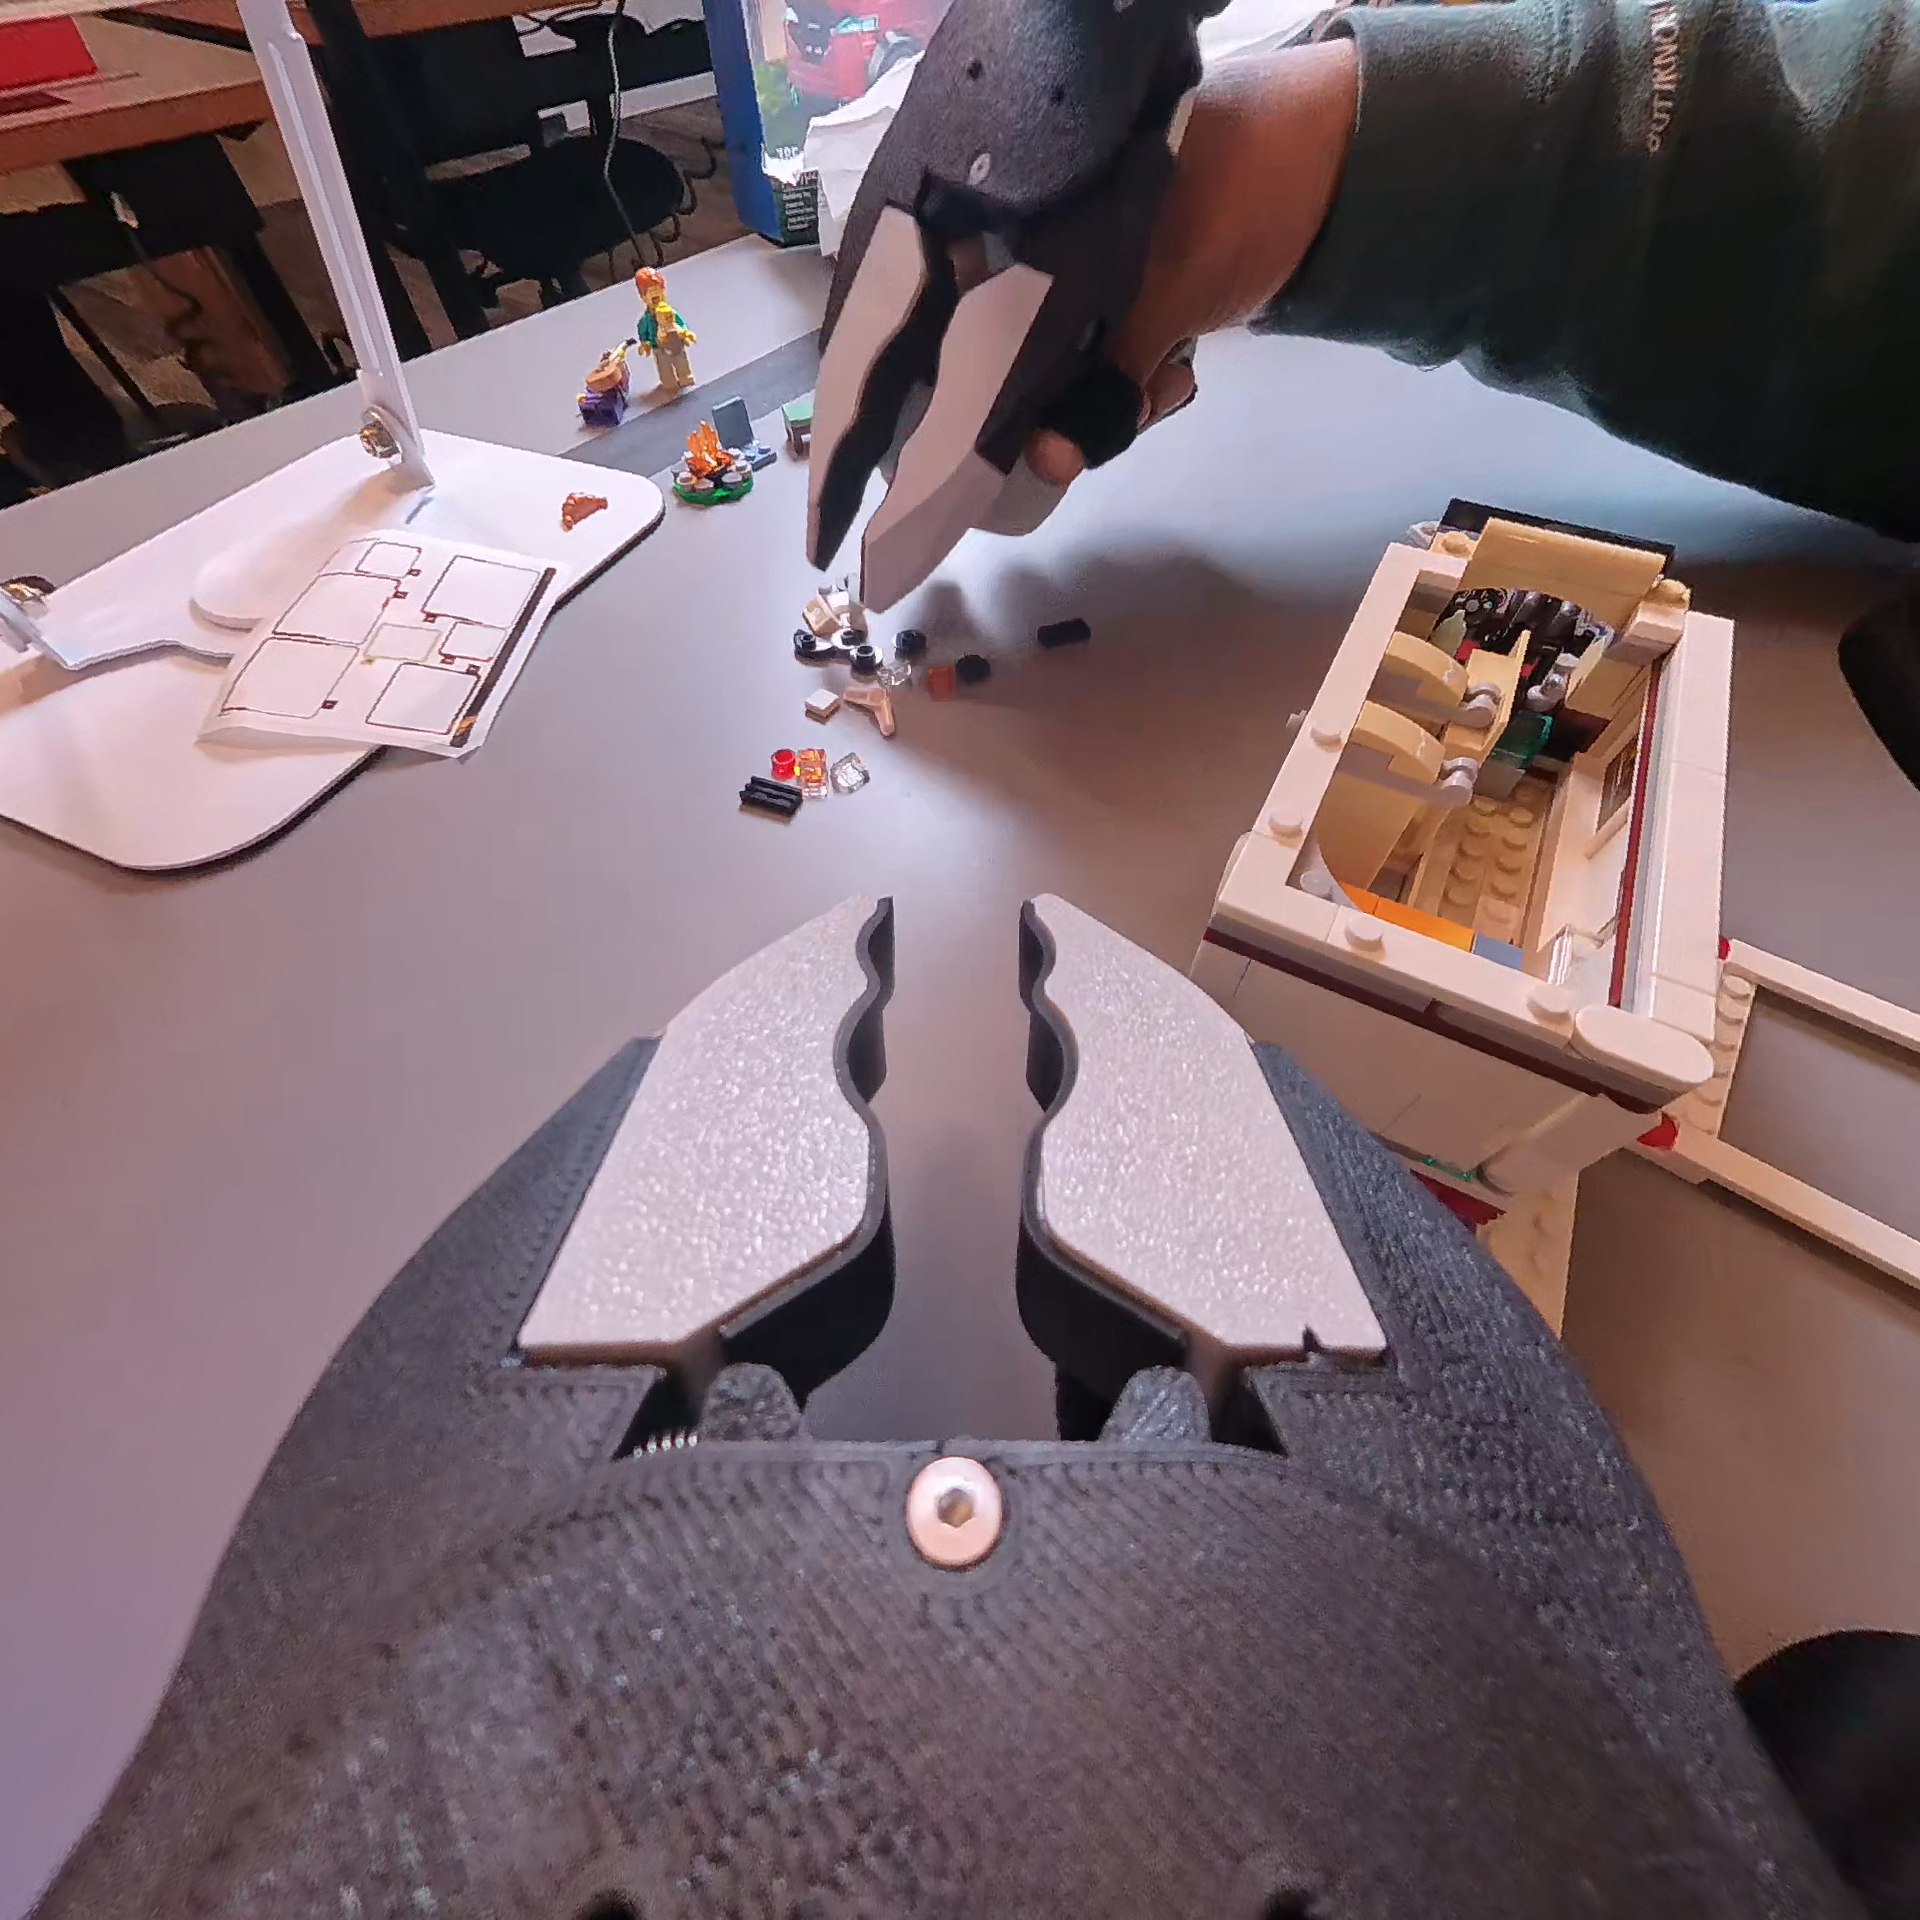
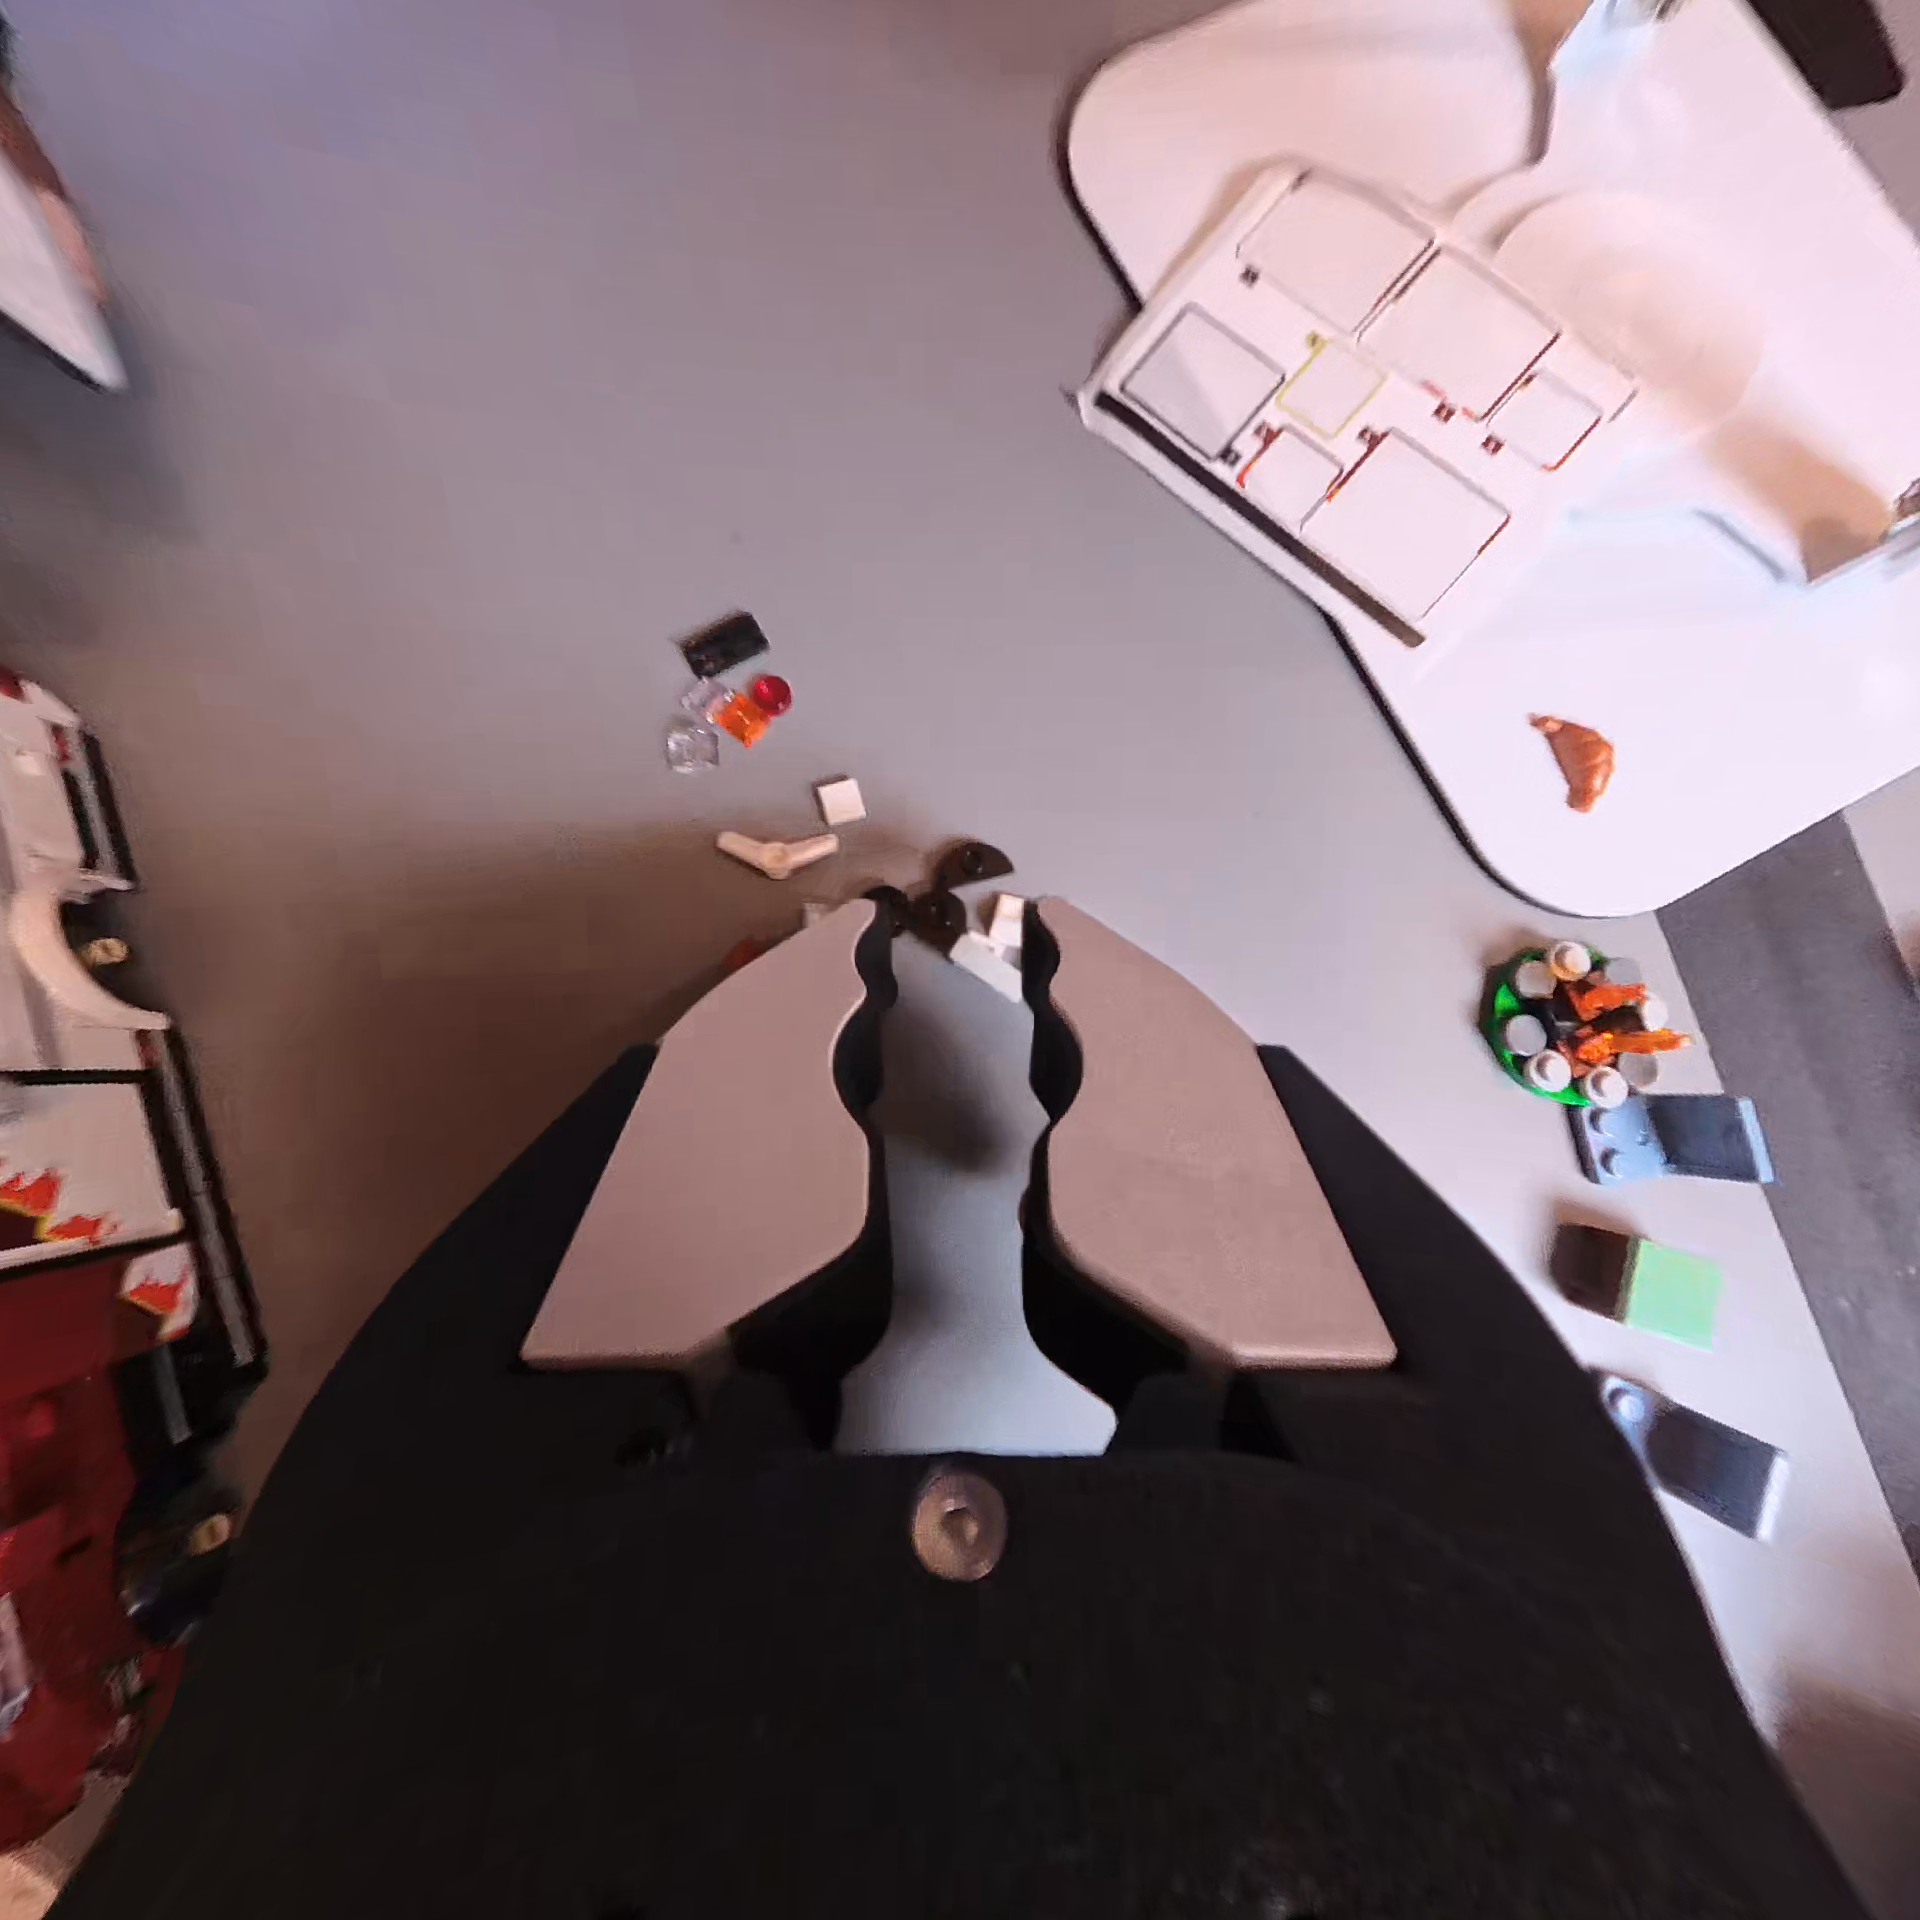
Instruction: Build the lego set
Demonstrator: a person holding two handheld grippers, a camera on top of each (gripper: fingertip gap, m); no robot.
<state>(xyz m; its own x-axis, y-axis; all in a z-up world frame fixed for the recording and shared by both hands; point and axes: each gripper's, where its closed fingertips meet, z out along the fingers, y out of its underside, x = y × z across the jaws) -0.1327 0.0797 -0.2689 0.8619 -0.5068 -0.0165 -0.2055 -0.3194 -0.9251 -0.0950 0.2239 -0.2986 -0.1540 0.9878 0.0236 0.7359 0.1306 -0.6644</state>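
My left gripper (image 1: 956,914) is open and empty, held above the bare grey table (image 1: 520,987), short of a scatter of small loose bricks (image 1: 862,665). A white brick-built vehicle (image 1: 1455,831) with tan seats stands to its right. My right gripper (image 1: 854,582), held by a hand, points down into the far end of that scatter. In the right wrist view it (image 2: 956,914) is open. Small white pieces (image 2: 992,951) lie on the table between its tips, close to the right finger (image 2: 1049,935), with dark brown pieces (image 2: 940,909) just beyond. The pads do not press on them.
A white stand base (image 1: 208,644) carries an instruction sheet (image 1: 384,634) and a brown croissant piece (image 1: 582,506). A campfire build (image 1: 712,473), a minifigure (image 1: 660,332) and a box (image 1: 790,104) stand farther back. Red, orange and clear pieces (image 2: 738,707) lie apart. My right fingertips sit around 15 cm from my left ones.
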